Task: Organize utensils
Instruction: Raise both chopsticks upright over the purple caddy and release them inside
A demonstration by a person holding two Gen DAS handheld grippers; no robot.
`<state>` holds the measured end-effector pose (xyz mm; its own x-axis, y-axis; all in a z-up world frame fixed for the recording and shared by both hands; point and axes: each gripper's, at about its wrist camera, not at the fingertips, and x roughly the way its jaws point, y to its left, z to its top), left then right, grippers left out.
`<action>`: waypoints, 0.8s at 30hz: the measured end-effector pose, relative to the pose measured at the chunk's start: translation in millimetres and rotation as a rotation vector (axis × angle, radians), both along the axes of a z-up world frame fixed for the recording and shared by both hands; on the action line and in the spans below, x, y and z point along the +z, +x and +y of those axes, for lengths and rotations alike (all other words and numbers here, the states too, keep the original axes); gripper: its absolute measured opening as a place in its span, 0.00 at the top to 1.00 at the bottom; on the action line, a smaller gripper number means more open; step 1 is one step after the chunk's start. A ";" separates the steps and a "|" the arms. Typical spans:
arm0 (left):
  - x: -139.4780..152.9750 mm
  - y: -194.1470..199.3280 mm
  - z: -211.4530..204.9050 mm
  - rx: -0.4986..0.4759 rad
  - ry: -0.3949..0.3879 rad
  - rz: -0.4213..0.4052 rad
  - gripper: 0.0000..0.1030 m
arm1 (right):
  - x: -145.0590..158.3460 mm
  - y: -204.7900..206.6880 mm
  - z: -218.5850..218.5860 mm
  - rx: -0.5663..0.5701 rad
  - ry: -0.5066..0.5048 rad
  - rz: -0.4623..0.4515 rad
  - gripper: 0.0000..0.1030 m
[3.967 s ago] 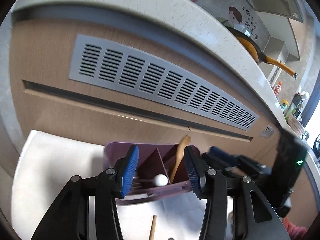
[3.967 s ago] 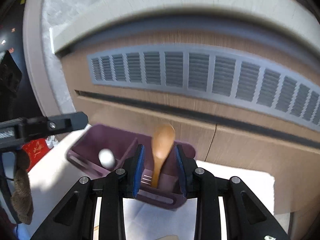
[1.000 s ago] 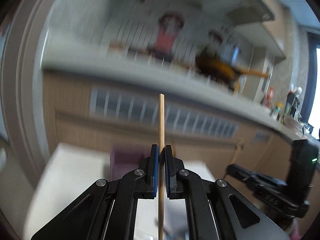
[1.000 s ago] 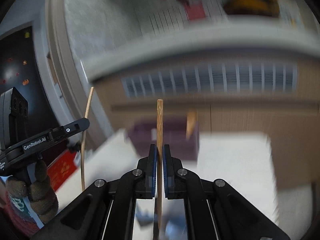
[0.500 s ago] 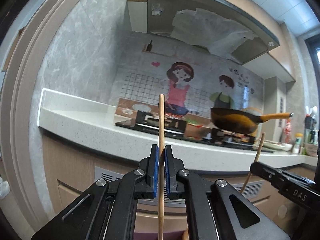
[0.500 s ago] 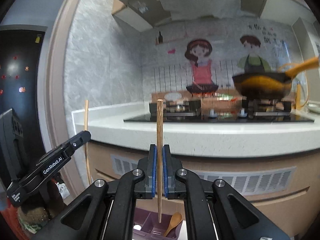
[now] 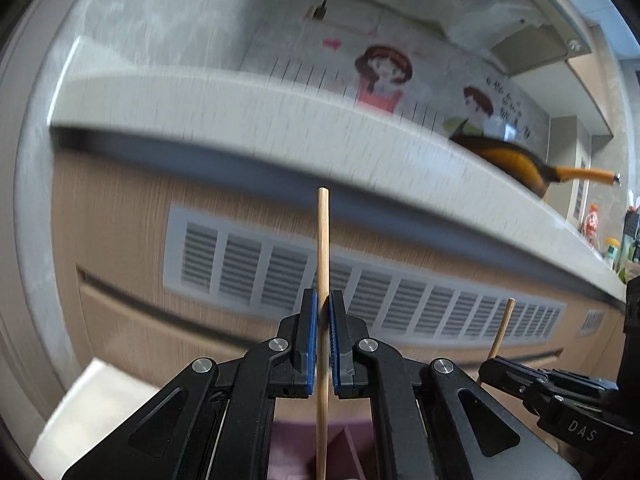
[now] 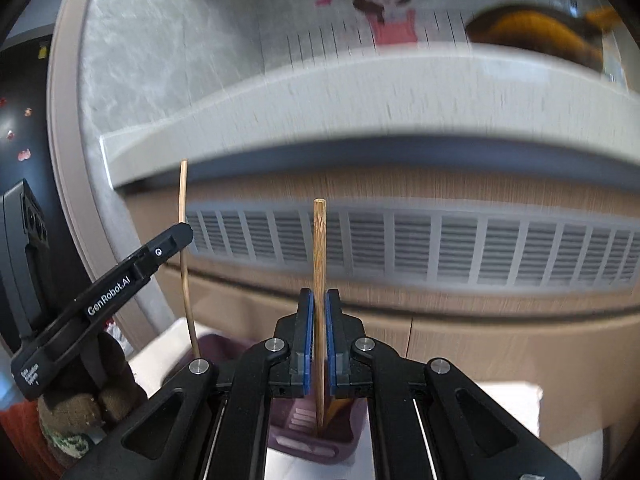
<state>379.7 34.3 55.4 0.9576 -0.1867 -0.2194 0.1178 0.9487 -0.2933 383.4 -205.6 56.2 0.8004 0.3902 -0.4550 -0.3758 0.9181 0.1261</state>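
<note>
Kitchen front, seen from both wrist views, blurred by motion.

Wall: grey marbled stone behind the counter, carrying a cartoon mural of two figures with a pink heart and dark lettering at the right, too smeared to read.

Counter: pale speckled slab with a thick rounded edge, running across both views.

Cabinet: wood-grain front under the counter, fitted with a long grey louvred vent.

Cloth: white, spread on the low surface in front of the cabinet.

Pan: dark outside, orange inside, orange handle, standing on the counter at the right.

Left gripper: black frame, blue pads pressed onto a chopstick that stands upright between them. In the right wrist view its arm reads "GenRobot.AI" in white; a smaller white label lower down is too small to read. A gloved hand holds its grip.

Right gripper: same make, blue pads pinching a second chopstick, also upright. In the left wrist view its side shows white letters "DAS".

Caddy: purple, with compartments, on the cloth just below both grippers. The right chopstick's lower tip reaches down into it, beside a wooden spoon in the same compartment. The left chopstick's lower end passes in front of the caddy's divider; which compartment it is over cannot be told.

Bottles: small, coloured, far right end of the counter; labels unreadable.
</note>
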 end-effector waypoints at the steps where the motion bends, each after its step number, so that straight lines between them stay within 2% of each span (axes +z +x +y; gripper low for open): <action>1: -6.6 -0.3 -0.5 0.000 0.002 0.015 0.95 | -6.3 0.4 -0.2 0.001 -0.004 0.015 0.95; 7: -32.6 -7.5 -1.2 -0.010 0.000 0.111 0.92 | -32.7 -2.8 3.4 0.059 -0.039 0.116 0.94; 10: -28.6 -23.1 3.3 -0.030 -0.004 0.125 0.77 | -32.1 -18.2 -0.2 0.059 -0.064 0.111 0.93; 12: -21.0 -39.9 7.4 -0.036 -0.007 0.115 0.64 | -28.6 -28.0 -4.6 0.059 -0.061 0.106 0.89; 14: -12.3 -54.1 10.3 -0.032 -0.011 0.115 0.58 | -23.2 -42.0 -11.2 0.055 -0.062 0.101 0.78; 15: -9.6 -64.5 11.5 -0.029 -0.008 0.125 0.55 | -21.1 -48.4 -13.4 0.051 -0.065 0.098 0.76; 19: -9.3 -92.4 11.4 -0.041 0.013 0.199 0.53 | -18.3 -82.1 -26.0 0.043 -0.085 0.096 0.72; 21: -18.6 -106.4 8.7 -0.045 0.043 0.273 0.53 | -17.6 -90.3 -21.8 0.049 -0.096 0.110 0.68; 24: -35.8 -126.0 8.3 -0.049 0.060 0.336 0.53 | -32.4 -113.7 -24.0 0.052 -0.135 0.147 0.65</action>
